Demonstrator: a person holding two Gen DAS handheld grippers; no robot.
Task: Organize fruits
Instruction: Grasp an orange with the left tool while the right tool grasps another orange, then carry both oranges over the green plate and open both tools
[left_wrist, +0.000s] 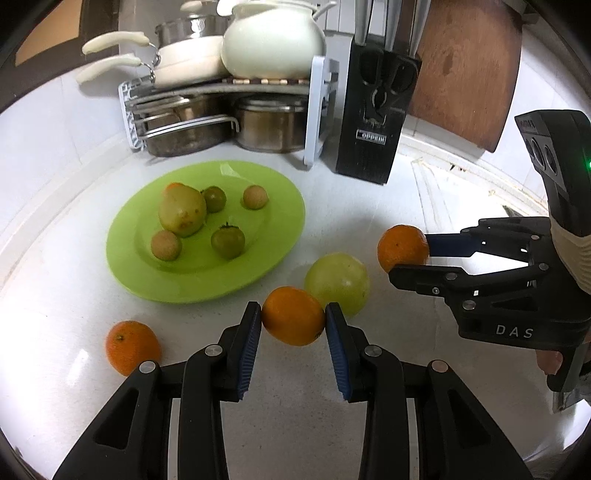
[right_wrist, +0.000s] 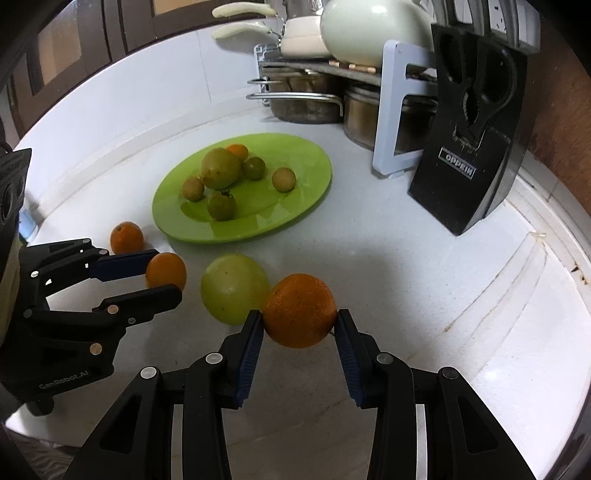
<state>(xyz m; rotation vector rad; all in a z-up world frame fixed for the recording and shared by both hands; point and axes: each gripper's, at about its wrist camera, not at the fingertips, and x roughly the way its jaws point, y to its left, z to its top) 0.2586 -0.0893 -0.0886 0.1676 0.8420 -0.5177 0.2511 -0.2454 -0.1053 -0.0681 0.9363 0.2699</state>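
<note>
My left gripper (left_wrist: 293, 319) is shut on an orange (left_wrist: 293, 315); it also shows in the right wrist view (right_wrist: 166, 275), with the left gripper (right_wrist: 162, 273) around it. My right gripper (right_wrist: 299, 317) is shut on another orange (right_wrist: 300, 310), seen in the left wrist view (left_wrist: 402, 248) with the right gripper (left_wrist: 410, 254) on it. A large green fruit (left_wrist: 337, 282) (right_wrist: 234, 288) lies on the counter between them. A third orange (left_wrist: 131, 347) (right_wrist: 126, 237) lies loose to the left. A green plate (left_wrist: 258, 258) (right_wrist: 295, 218) behind holds several small fruits.
A black knife block (left_wrist: 373, 122) (right_wrist: 469, 147) stands at the back right. A white rack (left_wrist: 317, 114) (right_wrist: 391, 122) with steel pots below and white pots on top stands behind the plate. A brown cutting board (left_wrist: 465, 74) leans on the wall.
</note>
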